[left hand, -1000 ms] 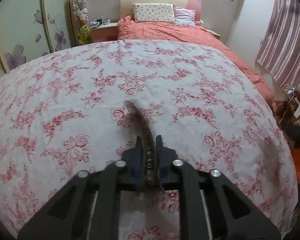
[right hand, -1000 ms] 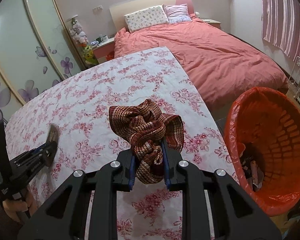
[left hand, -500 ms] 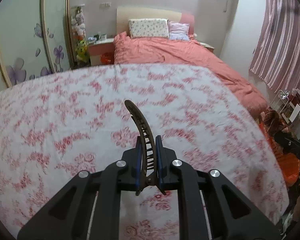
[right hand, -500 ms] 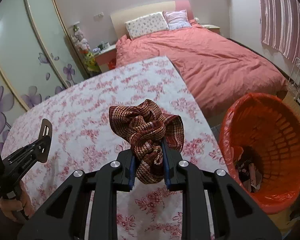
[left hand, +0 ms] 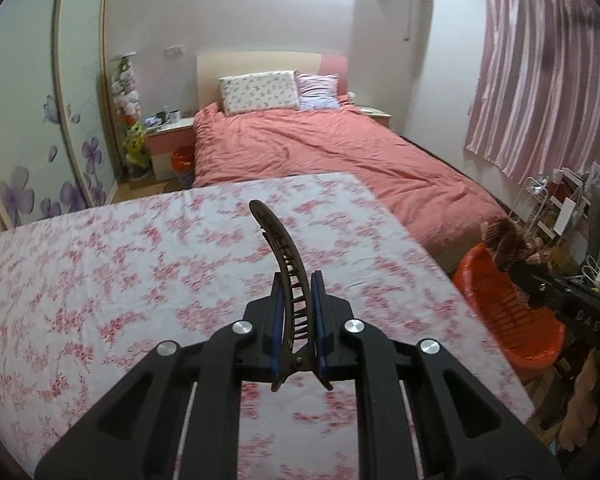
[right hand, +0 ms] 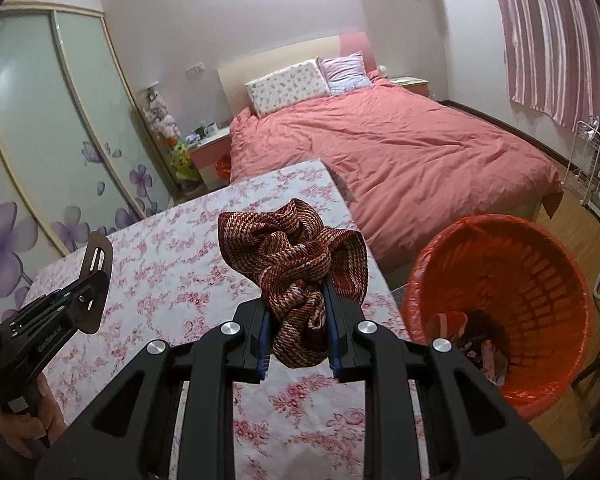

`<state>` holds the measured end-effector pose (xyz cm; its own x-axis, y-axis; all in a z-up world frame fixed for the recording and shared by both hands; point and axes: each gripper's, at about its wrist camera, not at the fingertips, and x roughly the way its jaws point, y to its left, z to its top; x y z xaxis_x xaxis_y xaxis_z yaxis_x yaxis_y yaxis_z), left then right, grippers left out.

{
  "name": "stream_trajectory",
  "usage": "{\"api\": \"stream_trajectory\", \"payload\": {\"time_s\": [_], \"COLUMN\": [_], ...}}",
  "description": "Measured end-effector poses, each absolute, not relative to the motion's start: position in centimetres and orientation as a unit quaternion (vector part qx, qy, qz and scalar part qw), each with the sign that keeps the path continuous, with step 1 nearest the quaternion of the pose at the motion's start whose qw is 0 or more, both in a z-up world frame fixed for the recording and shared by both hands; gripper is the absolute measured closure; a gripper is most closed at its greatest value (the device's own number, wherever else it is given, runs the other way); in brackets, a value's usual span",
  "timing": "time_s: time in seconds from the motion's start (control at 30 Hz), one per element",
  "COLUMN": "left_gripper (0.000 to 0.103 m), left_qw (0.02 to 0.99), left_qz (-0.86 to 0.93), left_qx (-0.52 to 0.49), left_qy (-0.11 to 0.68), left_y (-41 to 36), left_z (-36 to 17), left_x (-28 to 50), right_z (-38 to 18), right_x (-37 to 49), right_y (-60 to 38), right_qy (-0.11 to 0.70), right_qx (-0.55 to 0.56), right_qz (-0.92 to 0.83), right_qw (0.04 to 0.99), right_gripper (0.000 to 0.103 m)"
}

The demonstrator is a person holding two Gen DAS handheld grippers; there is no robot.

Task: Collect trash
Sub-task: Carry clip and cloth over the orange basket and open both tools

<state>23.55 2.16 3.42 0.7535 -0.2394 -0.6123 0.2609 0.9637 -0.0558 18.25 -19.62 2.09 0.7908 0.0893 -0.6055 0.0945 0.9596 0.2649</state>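
Gripping a curved brown hair clip (left hand: 288,280) between its blue pads, the left gripper (left hand: 296,320) is clamped tight, and the clip's long tip arches up and forward past the fingertips, clear of the flowered cloth (left hand: 140,280) below. The clip's toothed underside sits between the fingers, with its lower ends poking out just behind the pads. Off to the right of these fingers, beyond the cloth's edge, stands the orange bin (left hand: 508,312).

The right gripper (right hand: 298,320) is clenched on a brown woven scrunchie (right hand: 296,256), whose ruffled loops bulge above and ahead of the fingertips while its lower fold hangs between the fingers. The scrunchie is held in the air above the cloth. To the right of these fingers and lower down is the bin, lined with an orange bag and holding some scraps at the bottom. Far left of the fingers the other gripper shows side on, clip in its grasp, with a hand (right hand: 24,420) on its handle.
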Motion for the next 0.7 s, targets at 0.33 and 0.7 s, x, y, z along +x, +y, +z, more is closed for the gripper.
{"api": "stream_trajectory", "payload": {"time_s": [0.33, 0.7], "left_gripper": [0.089, 0.089], "left_qw": [0.933, 0.922], "left_qz": [-0.182, -0.237], "left_qx": [0.023, 0.043], "left_qy": [0.310, 0.305], "left_y": [-2.8, -9.2], "left_z": [5.3, 5.6], "left_x": [22.0, 20.9], "right_z": [3.1, 2.6], "right_x": [16.1, 15.2], "right_y": [-23.3, -26.9], "right_qy": [0.291, 0.274], "right_qx": [0.158, 0.170], "right_qz": [-0.041, -0.098], "right_qw": [0.943, 0.942], "right_gripper": [0.081, 0.081]}}
